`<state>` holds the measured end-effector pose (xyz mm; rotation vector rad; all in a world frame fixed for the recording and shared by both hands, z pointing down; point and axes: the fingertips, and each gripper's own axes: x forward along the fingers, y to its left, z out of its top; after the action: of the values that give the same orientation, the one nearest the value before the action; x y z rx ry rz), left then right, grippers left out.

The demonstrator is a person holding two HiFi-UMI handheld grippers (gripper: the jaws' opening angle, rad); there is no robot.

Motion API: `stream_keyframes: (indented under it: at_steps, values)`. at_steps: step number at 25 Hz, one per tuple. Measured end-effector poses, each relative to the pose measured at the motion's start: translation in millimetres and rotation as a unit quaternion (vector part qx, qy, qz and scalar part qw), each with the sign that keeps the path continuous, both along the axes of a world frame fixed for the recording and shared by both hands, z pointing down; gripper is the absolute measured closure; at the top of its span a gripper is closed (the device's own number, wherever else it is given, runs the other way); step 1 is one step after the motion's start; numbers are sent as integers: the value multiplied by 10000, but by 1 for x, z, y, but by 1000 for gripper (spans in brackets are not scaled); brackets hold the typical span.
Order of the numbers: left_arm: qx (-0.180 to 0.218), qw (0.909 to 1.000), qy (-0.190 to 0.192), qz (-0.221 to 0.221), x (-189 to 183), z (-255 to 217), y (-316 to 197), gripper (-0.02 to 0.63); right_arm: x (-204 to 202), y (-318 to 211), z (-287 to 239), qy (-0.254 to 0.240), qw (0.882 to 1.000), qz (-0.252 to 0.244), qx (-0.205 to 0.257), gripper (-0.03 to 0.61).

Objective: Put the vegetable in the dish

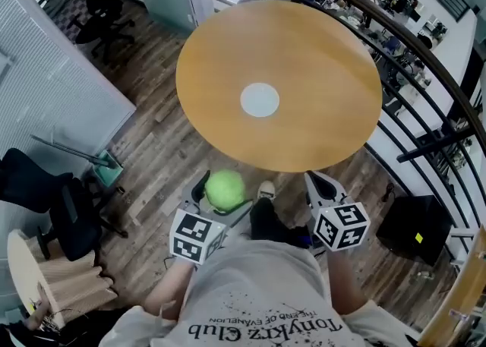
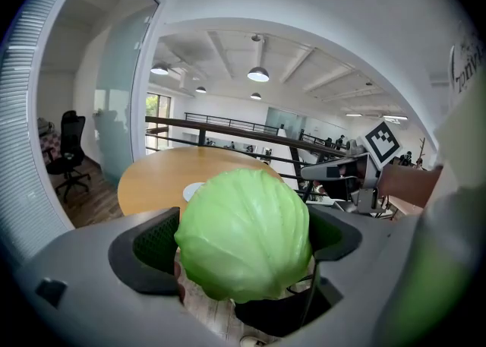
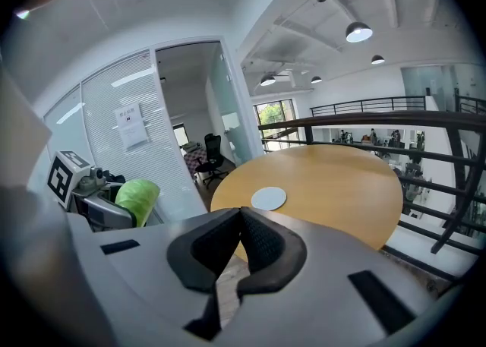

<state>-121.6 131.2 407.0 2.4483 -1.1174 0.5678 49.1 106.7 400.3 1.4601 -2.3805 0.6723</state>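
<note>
Open-plan office, plank floor, dark railing [image 1: 425, 42] curving past the table's far and right sides. Round wooden table [image 1: 304, 72]; white dish [image 1: 260, 100] at its centre. Cabbage [image 2: 244, 233] is off the table, just short of its near edge, pinched between the left gripper's [image 1: 224, 195] jaws, pads on either flank. Right gripper [image 3: 240, 225] is also short of that near edge, jaws pressed together, empty. Black chair [image 1: 99, 4] is beyond the table's far left

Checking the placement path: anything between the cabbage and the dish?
Nothing visible. The left tongs hold the cabbage just off the table at its near edge, and the wood from there to the dish is bare.
</note>
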Motion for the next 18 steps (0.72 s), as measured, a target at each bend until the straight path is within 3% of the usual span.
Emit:
stream_keyframes:
  at_steps: [18]
  values:
    - [-89,9995,-101,-300,41,-4,-124,114,36,-142,-8,-55,9988,-482,12,562]
